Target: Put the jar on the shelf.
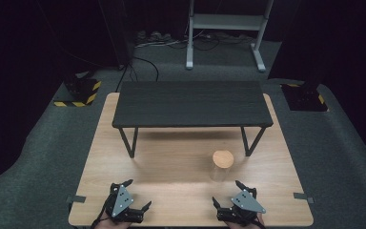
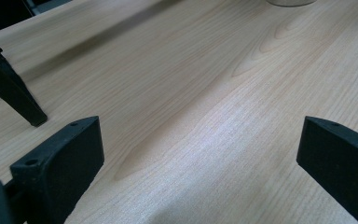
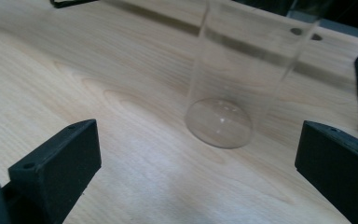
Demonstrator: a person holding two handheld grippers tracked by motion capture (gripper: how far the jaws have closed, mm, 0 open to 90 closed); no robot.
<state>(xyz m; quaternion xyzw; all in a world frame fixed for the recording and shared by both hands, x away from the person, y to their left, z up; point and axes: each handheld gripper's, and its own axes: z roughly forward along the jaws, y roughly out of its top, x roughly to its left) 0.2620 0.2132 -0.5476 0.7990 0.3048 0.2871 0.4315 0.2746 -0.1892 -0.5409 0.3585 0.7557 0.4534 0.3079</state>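
— While both grippers sit low in the high view, what stands between them and the rest? 
— Lower centre-right of the frame, a clear glass jar [image 1: 222, 167] with a round wooden lid [image 1: 223, 158] stands upright on the tabletop [image 1: 171, 162], just above the right gripper [image 1: 228, 193]. The left gripper [image 1: 138, 193] rests at lower left, well apart from it. A dark low bench [image 1: 192, 102] spans the upper middle, likely the place things get moved to or under.

— And the left gripper view? 
— Its fingers [image 2: 70, 154] are spread wide over bare wood. One black bench leg [image 2: 9, 88] shows at the left edge, and the jar's base [image 2: 291, 2] barely peeks at the top right. It looks parked, out of the way.

— The right gripper view? 
— Fingers [image 3: 60, 158] spread there too, nothing between them yet. The jar [image 3: 235, 88] stands in the upper middle, centred between the two fingers, near but untouched. I judge that hand is lined up on purpose, open wide enough to take the glass wall from both sides.
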